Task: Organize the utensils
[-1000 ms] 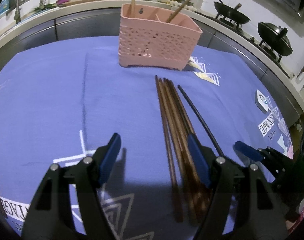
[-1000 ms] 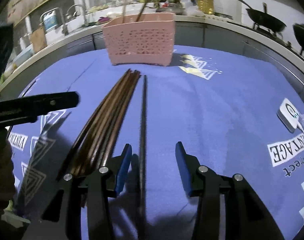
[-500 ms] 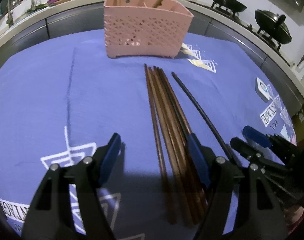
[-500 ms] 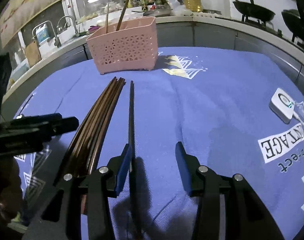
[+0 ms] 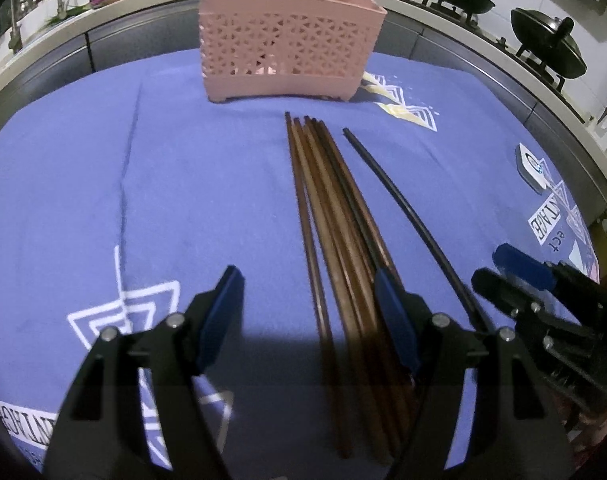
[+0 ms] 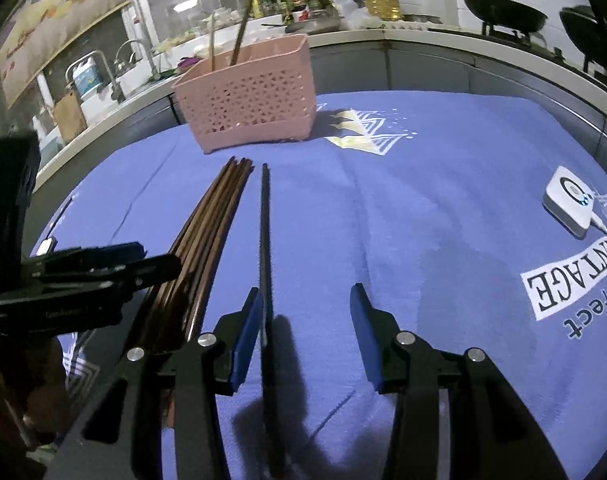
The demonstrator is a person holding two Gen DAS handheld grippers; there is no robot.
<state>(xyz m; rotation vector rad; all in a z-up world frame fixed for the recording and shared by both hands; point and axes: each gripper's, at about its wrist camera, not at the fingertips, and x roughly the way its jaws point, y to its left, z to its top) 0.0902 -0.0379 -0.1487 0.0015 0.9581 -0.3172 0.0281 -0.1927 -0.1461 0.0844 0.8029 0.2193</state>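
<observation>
A pink perforated utensil basket (image 5: 291, 36) stands at the far side of the blue cloth, with two chopsticks upright in it; it also shows in the right wrist view (image 6: 247, 100). A bundle of brown chopsticks (image 5: 335, 232) lies on the cloth, pointing at the basket, and shows in the right wrist view (image 6: 207, 232) too. A single black chopstick (image 5: 407, 208) lies to their right. My left gripper (image 5: 311, 316) is open, with the brown bundle between its fingers. My right gripper (image 6: 305, 332) is open, and the black chopstick (image 6: 265, 240) runs next to its left finger.
A small white device (image 6: 571, 200) with a cable lies on the cloth at the right. Behind the table runs a counter with a sink and tap (image 6: 91, 68) at the left and woks on a stove (image 5: 543, 40) at the right.
Both grippers have moved forward along the chopsticks toward the basket and stay open. The right gripper has shifted so the black chopstick sits closer to its left finger.
</observation>
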